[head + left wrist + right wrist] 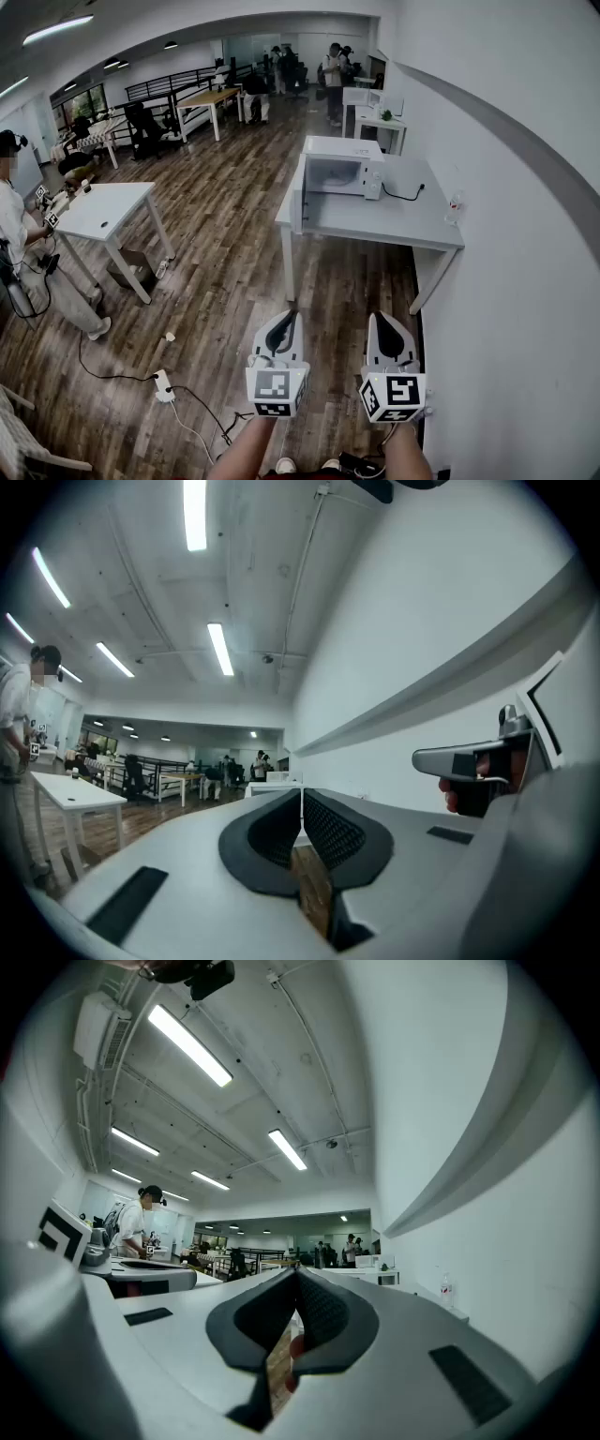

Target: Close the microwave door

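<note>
A white microwave (342,169) stands on a grey table (412,230) against the right wall, well ahead of me. Its door (300,195) hangs open, swung out to the left past the table's edge. Both grippers are held low and close to my body, far short of the table. The left gripper (286,323) is shut and empty, its dark pads meeting tip to tip (301,799). Beside it the right gripper (382,323) is also shut with nothing in it (297,1279). Both point level toward the room.
A small bottle (456,208) stands at the table's right edge, and a black cord (403,195) runs behind the microwave. A white table (103,211) with a person beside it is at left. Cables and a power strip (164,384) lie on the wooden floor.
</note>
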{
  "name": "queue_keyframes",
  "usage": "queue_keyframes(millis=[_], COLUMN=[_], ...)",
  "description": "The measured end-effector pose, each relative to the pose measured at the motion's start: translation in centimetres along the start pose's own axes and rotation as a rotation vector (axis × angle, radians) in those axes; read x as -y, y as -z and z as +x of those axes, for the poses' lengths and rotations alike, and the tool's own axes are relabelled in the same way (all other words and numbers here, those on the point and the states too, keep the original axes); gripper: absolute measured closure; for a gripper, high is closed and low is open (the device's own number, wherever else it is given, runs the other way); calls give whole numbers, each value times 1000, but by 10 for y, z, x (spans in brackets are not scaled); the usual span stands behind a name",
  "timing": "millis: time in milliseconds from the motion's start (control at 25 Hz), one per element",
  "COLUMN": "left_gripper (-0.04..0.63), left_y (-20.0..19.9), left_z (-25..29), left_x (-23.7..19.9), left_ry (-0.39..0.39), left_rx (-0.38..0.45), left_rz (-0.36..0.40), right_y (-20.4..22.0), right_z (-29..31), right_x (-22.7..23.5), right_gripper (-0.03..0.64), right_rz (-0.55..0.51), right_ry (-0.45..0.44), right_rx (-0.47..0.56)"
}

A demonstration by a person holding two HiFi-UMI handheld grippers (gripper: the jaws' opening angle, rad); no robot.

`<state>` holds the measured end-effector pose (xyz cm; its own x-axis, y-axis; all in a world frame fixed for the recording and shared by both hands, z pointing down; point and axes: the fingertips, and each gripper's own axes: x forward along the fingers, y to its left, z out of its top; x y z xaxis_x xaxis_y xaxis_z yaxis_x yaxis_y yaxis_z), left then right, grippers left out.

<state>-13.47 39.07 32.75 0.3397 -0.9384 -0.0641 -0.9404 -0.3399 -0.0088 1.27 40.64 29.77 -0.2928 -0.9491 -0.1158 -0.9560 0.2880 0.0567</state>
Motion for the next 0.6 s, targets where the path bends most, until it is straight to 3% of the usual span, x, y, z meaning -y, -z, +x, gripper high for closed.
queue_keyframes(millis=[600], left_gripper=[566], left_y=[-17], left_z=[-10], left_x=[47], left_ry=[32], left_rx=[28], left_rz=[-53], right_y=[-3], right_z=[-22], right_x=[17], right_gripper=[589], right_rz=[15], right_ry=[-57], right_rx=[0])
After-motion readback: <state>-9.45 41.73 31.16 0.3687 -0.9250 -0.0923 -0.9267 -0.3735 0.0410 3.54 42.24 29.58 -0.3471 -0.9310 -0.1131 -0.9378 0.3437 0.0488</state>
